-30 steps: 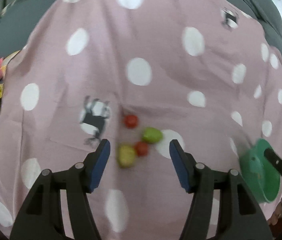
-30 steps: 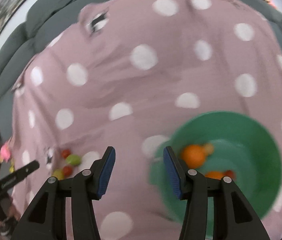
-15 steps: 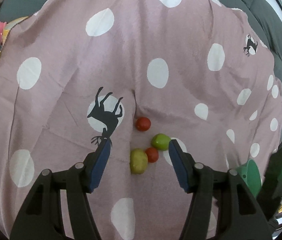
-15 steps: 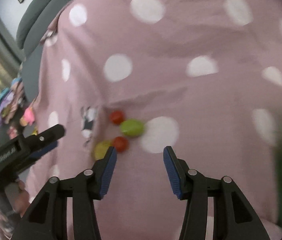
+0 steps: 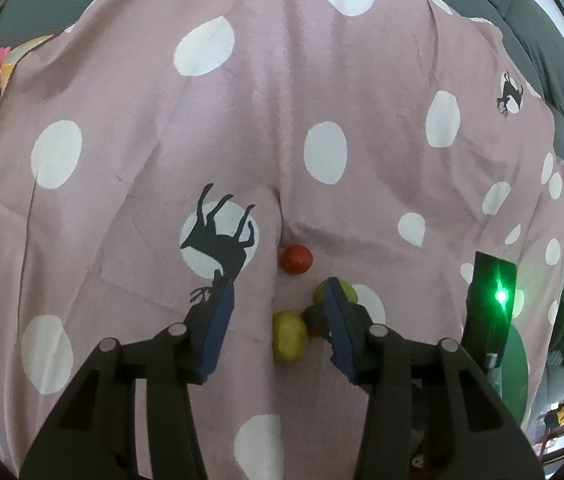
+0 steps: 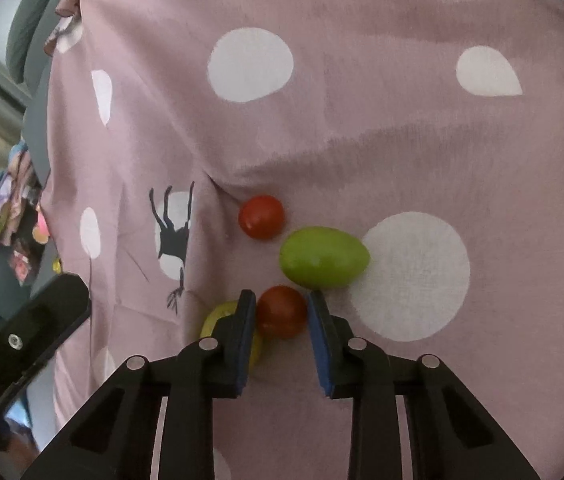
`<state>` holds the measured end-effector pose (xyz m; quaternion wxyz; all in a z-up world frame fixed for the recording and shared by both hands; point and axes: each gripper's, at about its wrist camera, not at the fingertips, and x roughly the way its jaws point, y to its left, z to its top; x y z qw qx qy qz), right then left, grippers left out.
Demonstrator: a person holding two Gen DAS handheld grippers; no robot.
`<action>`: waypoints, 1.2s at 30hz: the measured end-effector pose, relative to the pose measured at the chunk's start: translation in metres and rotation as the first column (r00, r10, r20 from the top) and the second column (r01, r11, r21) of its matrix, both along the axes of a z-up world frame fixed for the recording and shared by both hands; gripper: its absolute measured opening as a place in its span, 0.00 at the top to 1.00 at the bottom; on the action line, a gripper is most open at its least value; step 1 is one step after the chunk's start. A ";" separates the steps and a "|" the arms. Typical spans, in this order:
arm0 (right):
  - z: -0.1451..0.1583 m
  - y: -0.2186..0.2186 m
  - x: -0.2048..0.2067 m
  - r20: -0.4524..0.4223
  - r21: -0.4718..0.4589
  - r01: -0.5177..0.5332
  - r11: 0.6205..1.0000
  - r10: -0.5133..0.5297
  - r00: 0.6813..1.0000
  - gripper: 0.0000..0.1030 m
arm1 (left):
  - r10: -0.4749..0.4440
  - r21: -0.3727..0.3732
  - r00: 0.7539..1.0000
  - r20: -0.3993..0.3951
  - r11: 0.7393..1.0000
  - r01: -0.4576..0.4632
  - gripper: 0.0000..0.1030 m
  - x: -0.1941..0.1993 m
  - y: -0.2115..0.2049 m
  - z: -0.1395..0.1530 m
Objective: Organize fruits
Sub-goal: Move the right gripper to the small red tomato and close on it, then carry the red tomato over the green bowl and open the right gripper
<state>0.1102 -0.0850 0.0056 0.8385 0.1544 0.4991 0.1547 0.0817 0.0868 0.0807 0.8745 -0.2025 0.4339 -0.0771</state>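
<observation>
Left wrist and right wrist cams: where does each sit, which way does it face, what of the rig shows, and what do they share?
Left wrist: on the left gripper, looking down along its fingers at the spotted cloth; its own jaws stand apart around the yellow fruit; the other gripper's body shows at right.
Right wrist: on the right gripper, angled down at the fruit; jaws closed on the near red fruit.
Shared: far red fruit, green fruit, deer print.

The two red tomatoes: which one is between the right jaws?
The nearer red tomato, squeezed between the right gripper's just-closed jaws, beside the yellow fruit. The other red tomato lies free, farther off beyond the green fruit.
</observation>
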 end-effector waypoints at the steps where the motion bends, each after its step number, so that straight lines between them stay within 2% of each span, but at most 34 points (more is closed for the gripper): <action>1: 0.000 0.000 0.000 0.000 0.001 0.000 1.000 0.000 1.000 0.71 | 0.000 0.000 1.000 -0.002 1.000 0.000 0.56 0.002 0.000 0.000; 9: -0.007 -0.010 0.001 -0.011 0.073 0.021 0.997 -0.020 1.000 0.73 | -0.032 0.030 0.999 -0.028 0.999 0.033 0.57 0.019 -0.012 -0.003; 14: 0.007 -0.033 -0.013 0.004 0.032 0.077 0.997 -0.077 0.997 0.73 | -0.069 0.038 0.996 -0.054 0.997 0.072 0.58 0.030 -0.025 -0.008; 17: 0.020 -0.058 -0.032 0.046 -0.042 0.141 0.989 -0.139 0.989 0.73 | -0.092 0.034 0.994 -0.065 0.995 0.095 0.59 0.042 -0.034 -0.011; 19: 0.026 -0.073 -0.045 0.076 -0.103 0.180 0.978 -0.172 0.982 0.73 | -0.100 0.020 0.990 -0.101 0.995 0.102 0.63 0.051 -0.040 -0.018; 23: 0.027 -0.098 -0.058 0.102 -0.169 0.259 0.951 -0.245 0.964 0.73 | -0.124 0.080 0.985 -0.118 0.988 0.134 0.68 0.064 -0.058 -0.024; 28: 0.028 -0.114 -0.057 0.100 -0.152 0.274 0.950 -0.261 0.960 0.73 | -0.103 0.107 0.984 -0.149 0.987 0.119 0.68 0.079 -0.068 -0.035; 34: 0.027 -0.108 -0.057 0.107 -0.163 0.271 0.949 -0.256 0.961 0.73 | -0.074 0.170 0.978 -0.193 0.980 0.108 0.68 0.092 -0.080 -0.053; 36: 0.027 -0.104 -0.057 0.108 -0.163 0.262 0.951 -0.247 0.963 0.73 | -0.069 0.169 0.977 -0.201 0.980 0.104 0.68 0.095 -0.081 -0.059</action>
